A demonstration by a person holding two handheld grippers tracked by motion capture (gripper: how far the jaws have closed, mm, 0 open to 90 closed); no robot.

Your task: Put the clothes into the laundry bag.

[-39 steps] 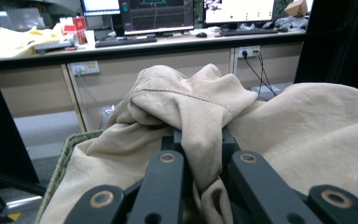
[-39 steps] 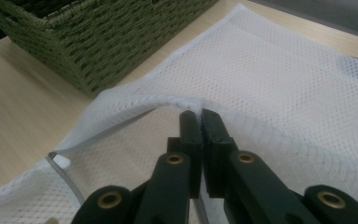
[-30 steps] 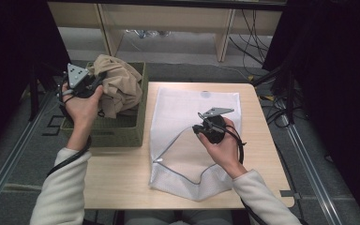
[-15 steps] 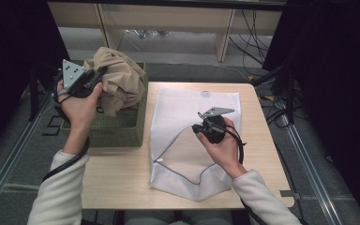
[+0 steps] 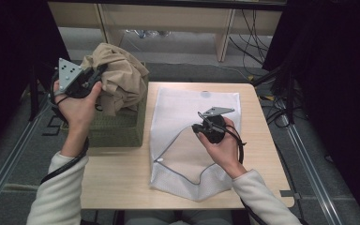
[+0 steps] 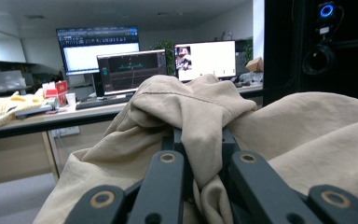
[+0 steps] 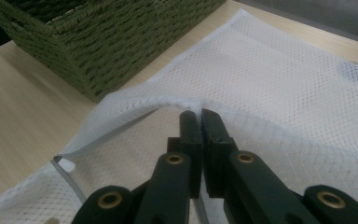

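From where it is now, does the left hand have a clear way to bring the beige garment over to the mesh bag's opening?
Probably yes: the left tongs grip the beige garment above the green basket, and the right tongs hold the mesh laundry bag open.

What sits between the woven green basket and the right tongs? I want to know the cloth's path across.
In the high view, bare wooden tabletop, then the white mesh laundry bag, whose raised edge the right tongs pinch beside the woven green basket.

Two grippers are counted, left (image 5: 93, 75) and right (image 5: 198, 126). One beige garment (image 5: 119, 79), one basket (image 5: 117, 133), one mesh bag (image 5: 192, 108) and one table (image 5: 117, 178) are seen. Perhaps three monitors (image 6: 130, 70) are made out, dimly.
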